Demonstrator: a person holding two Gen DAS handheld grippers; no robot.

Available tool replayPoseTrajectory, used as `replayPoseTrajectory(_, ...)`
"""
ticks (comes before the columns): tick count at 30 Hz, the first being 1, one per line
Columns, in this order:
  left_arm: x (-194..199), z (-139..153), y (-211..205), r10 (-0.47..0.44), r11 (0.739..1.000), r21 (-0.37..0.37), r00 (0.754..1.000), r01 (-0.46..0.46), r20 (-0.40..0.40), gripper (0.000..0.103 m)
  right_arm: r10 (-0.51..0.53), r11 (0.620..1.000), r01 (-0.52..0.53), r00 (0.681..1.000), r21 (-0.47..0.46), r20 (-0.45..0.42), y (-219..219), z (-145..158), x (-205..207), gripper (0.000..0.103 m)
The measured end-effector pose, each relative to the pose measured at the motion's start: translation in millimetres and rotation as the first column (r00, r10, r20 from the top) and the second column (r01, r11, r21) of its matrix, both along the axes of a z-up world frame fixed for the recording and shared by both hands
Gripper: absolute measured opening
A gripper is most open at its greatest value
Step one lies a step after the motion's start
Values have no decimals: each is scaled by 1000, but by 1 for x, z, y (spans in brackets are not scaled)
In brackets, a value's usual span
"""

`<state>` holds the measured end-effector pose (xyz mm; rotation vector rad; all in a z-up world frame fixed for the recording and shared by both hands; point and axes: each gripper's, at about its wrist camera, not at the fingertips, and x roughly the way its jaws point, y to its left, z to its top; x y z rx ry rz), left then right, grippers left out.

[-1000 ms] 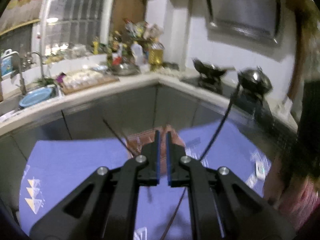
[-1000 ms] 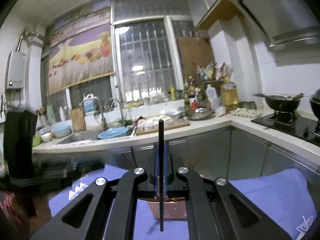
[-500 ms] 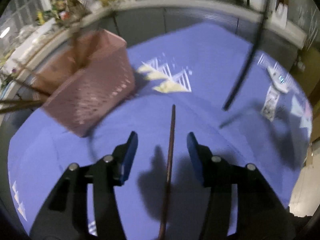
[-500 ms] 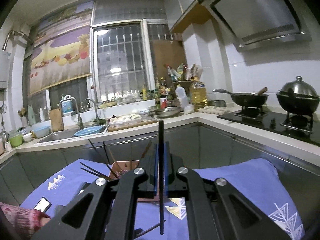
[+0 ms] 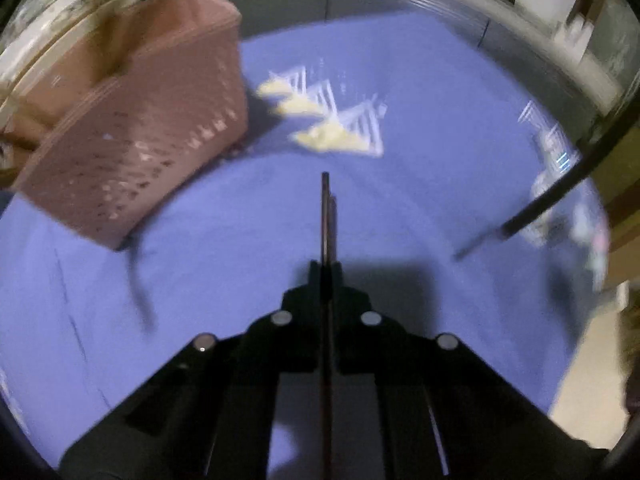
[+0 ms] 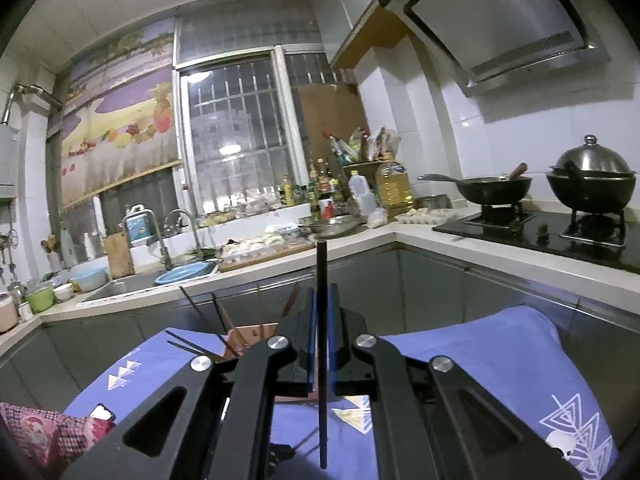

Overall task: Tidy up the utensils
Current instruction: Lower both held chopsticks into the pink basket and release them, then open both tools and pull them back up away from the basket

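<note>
**A:** Any brands or labels to be read? None can be made out, tbh. The oil bottle (image 6: 394, 188) and the sauce bottles beside it carry labels, but everything's too small and blurred.

**B:** Same. So, the brown chopstick (image 5: 325, 216): it's clamped between the shut jaws of the left gripper (image 5: 326, 268), sticking straight out past the tips over the purple cloth (image 5: 420, 80). Whether its far end is touching the cloth can't be told.

**A:** And the black chopstick (image 6: 321, 280) is pinched in the closed right gripper (image 6: 321, 308), held upright, poking out both above and below the jaws.

**B:** The pink basket (image 5: 132, 128) is seen up-left of the left gripper, apart from it. More chopsticks (image 6: 224, 320) are stood in it, leaning.

**A:** A checked sleeve (image 6: 44, 432) is visible at the lower left of the right wrist view.
</note>
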<state>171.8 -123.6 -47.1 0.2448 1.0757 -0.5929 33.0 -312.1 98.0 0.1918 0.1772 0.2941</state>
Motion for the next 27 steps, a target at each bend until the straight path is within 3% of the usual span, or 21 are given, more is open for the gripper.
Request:
replayPoseTrajectory(3, -16, 45, 26, 21, 996, -94, 997, -13, 77, 4, 28, 1000, -28, 1000, -9, 5, 11, 4, 0, 5)
replayPoseTrajectory(7, -29, 114, 66, 89, 977, -206, 975, -47, 203, 4, 72, 997, -72, 997, -7, 8, 30, 10, 7, 5)
replayPoseTrajectory(11, -29, 175, 90, 158, 956, -287, 936, -64, 315, 4, 115, 993, -115, 993, 23, 14, 50, 21, 25, 5)
replayPoseTrajectory(17, 1, 243, 106, 264, 937, -328, 863, -123, 430, 4, 140, 989, -142, 989, 42, 52, 80, 53, 65, 5)
replayPoseTrajectory(22, 38, 266, 108, 348, 920, -343, 798, -190, 492, 4, 98, 994, -102, 988, 32, 121, 114, 73, 103, 5)
replayPoseTrajectory(25, 54, 250, 106, 390, 912, -340, 738, -228, 551, 4, 61, 998, -61, 985, -6, 159, 133, 62, 118, 5)
replayPoseTrajectory(27, 64, 231, 104, 395, 912, -331, 730, -241, 558, 5, 38, 999, -33, 988, -41, 150, 145, 42, 131, 5)
